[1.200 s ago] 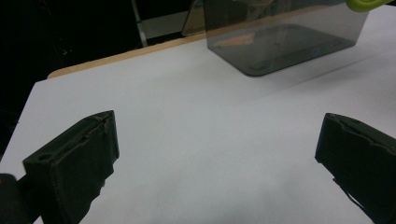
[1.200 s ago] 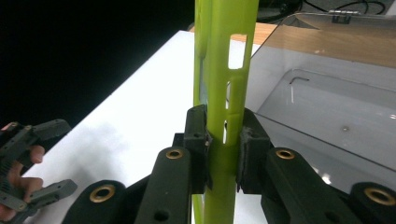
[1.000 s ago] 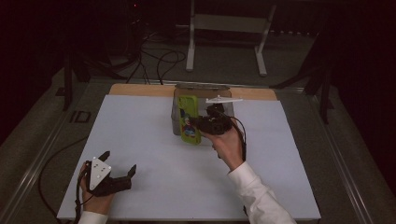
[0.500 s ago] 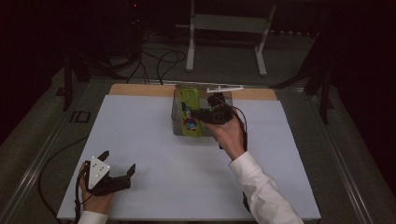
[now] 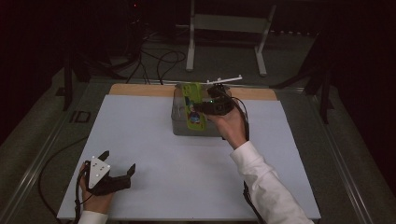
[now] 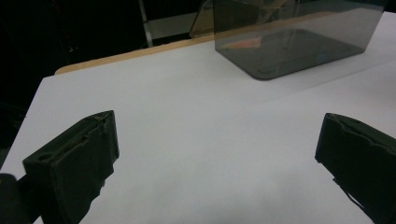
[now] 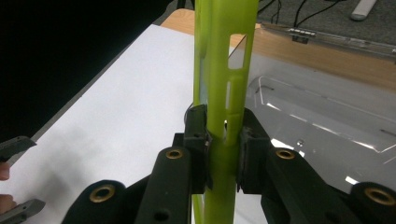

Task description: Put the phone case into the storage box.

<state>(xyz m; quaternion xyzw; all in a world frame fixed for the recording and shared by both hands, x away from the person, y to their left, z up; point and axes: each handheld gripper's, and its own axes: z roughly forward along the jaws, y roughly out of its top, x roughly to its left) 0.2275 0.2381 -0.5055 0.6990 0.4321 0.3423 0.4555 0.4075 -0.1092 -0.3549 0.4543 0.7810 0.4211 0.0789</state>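
High view: right gripper (image 5: 205, 106) clamps a flat green package (image 5: 194, 105) over the clear plastic box (image 5: 180, 125) at the table's (image 5: 154, 140) far centre. Right gripper view reveals its thin edge pinched between the pads. Left gripper (image 5: 116, 170), near left, rests with jaws spread and nothing between them.

White table top with a clear box toward twelve o'clock

The table (image 5: 154, 154) has a white sheet over it, with a strip of bare wood along the far edge at twelve o'clock. A clear plastic box (image 5: 187, 126) stands directly on the sheet just past centre toward twelve. At seven o'clock the left gripper (image 5: 114, 175) rests on the sheet near the edge.
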